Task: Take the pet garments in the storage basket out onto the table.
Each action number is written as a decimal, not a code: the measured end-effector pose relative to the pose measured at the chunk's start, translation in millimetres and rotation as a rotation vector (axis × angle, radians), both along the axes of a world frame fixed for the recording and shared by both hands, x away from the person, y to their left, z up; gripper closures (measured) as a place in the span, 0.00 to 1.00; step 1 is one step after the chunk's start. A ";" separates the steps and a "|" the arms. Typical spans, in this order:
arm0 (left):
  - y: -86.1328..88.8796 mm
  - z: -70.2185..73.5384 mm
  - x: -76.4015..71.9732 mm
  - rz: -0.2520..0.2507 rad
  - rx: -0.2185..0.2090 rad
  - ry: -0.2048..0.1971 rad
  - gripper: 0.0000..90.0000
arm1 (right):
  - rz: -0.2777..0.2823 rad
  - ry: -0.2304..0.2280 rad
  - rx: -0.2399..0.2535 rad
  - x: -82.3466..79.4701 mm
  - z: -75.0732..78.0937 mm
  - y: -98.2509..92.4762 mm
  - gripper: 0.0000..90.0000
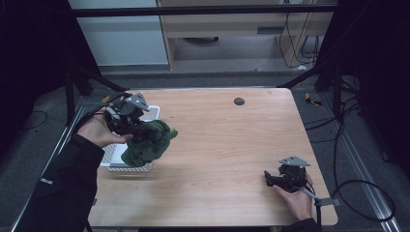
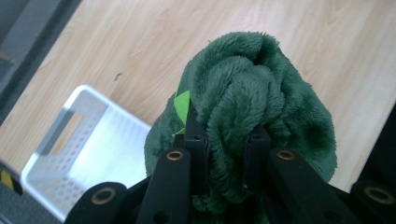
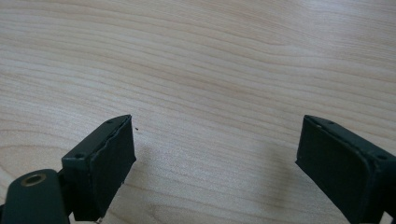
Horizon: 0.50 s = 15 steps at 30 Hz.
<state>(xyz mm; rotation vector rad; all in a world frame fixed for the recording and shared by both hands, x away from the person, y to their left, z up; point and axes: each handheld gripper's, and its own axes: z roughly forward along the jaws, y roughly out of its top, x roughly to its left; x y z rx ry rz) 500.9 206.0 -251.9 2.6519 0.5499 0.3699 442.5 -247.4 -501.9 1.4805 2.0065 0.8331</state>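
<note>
Left gripper (image 2: pixel 225 140) clamps the green towel (image 2: pixel 252 102) above the white basket (image 1: pixel 116 157), at nine o'clock; right gripper (image 3: pixel 215 154) gapes empty. Whether it's going in or coming out, I can't tell.

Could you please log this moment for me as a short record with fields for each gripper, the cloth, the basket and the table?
left gripper: shut on the green cloth, held up over the table's left side
right gripper: open, empty, low over bare wood near the right front
green cloth: bunched, fluffy, hanging from the jaws at the basket's right edge
basket: white, perforated, empty where visible
table: wooden, small dark round spot near far edge
</note>
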 end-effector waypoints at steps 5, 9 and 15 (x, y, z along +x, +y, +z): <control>-21.0 -4.1 -1.1 -0.056 0.021 0.018 0.85 | 0.003 -0.006 -0.003 0.0 0.1 -0.5 0.13; -36.0 -7.9 -1.8 -0.089 0.031 0.026 0.85 | 0.004 -0.007 -0.003 -0.1 0.1 -0.5 0.13; -55.1 -13.5 -3.2 -0.137 0.056 0.046 0.85 | 0.005 -0.004 0.000 -0.2 -0.1 0.3 0.13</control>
